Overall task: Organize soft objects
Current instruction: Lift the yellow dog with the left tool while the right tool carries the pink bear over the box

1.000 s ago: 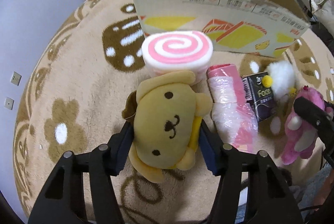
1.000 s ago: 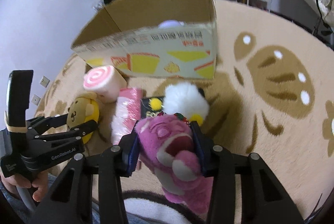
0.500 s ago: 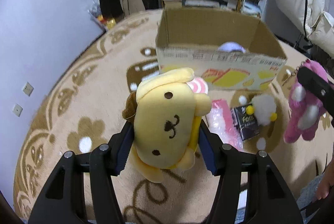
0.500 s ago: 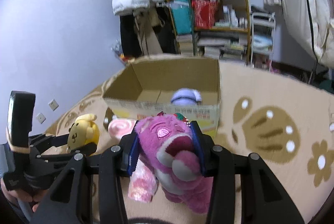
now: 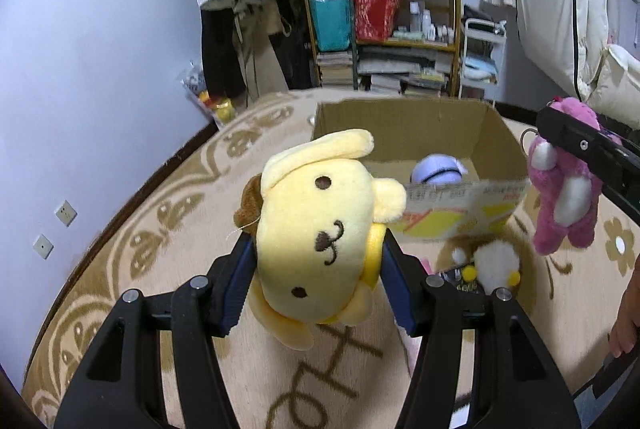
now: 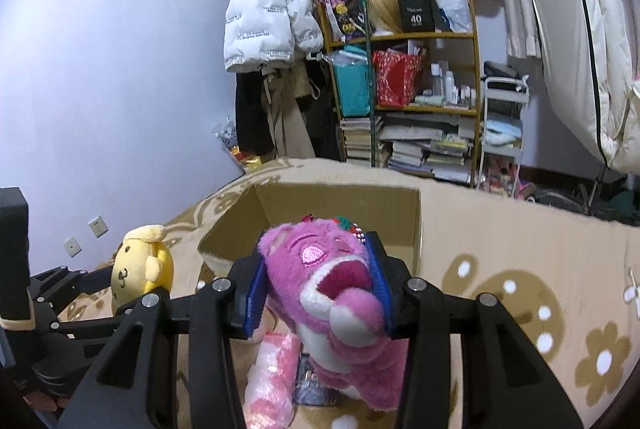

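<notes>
Both grippers have risen from the carpet since a second ago, carrying their toys up to about the height of the cardboard box's rim, so the shelves and hanging coats now fill the upper part of each view. Held roughly level and aimed toward the box, the left gripper (image 5: 316, 269) is clamped on the yellow dog plush (image 5: 316, 245), its blue-padded fingers (image 5: 236, 281) pressing the sides of the toy's head. That plush faces the camera, rotated so its long ear lies across the top, with a brown cap at the left and embroidered eyes, nose and mouth plainly visible. Off to its right, the right gripper (image 6: 318, 287) is closed on the pink bear plush (image 6: 332, 293), squeezing its head between the pads while the body hangs down below the fingers; the bear has a white muzzle, a dark pink nose and a small strawberry charm on top. Seen from the left wrist, the bear dangles in the air just right of the box. Ahead of both toys stands the open cardboard box (image 5: 460, 197) on the beige patterned carpet (image 5: 160, 229), with a purple-and-white plush (image 5: 438, 169) lying inside it. On the carpet in front of the box lie a white fluffy chick toy (image 5: 496, 261), a dark packet (image 6: 308, 381) and a pink plastic-wrapped bundle (image 6: 272, 377).
</notes>
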Available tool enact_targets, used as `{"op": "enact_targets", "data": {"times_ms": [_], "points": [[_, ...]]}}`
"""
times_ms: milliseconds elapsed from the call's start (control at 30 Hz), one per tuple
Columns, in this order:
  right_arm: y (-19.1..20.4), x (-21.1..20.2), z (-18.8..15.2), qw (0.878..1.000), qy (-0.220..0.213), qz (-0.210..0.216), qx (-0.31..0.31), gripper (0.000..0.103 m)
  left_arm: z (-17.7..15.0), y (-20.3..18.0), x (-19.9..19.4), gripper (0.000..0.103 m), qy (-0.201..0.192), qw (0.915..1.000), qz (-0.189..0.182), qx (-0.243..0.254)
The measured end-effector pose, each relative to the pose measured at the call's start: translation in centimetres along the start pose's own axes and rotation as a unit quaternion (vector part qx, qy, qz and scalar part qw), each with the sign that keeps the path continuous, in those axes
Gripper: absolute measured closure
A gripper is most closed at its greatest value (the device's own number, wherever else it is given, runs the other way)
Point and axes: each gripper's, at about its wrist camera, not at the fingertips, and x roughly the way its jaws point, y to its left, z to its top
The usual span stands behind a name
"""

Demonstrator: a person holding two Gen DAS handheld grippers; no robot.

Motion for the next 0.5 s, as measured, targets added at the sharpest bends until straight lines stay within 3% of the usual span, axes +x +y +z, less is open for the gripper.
{"op": "enact_targets", "data": {"times_ms": [500], "points": [[-0.6,1.8,3.4,0.999,-0.038,0.004,-0.026,0.056,4.7,-0.7,0.2,0.045,-0.081,0.9963,0.013,0.026]]}}
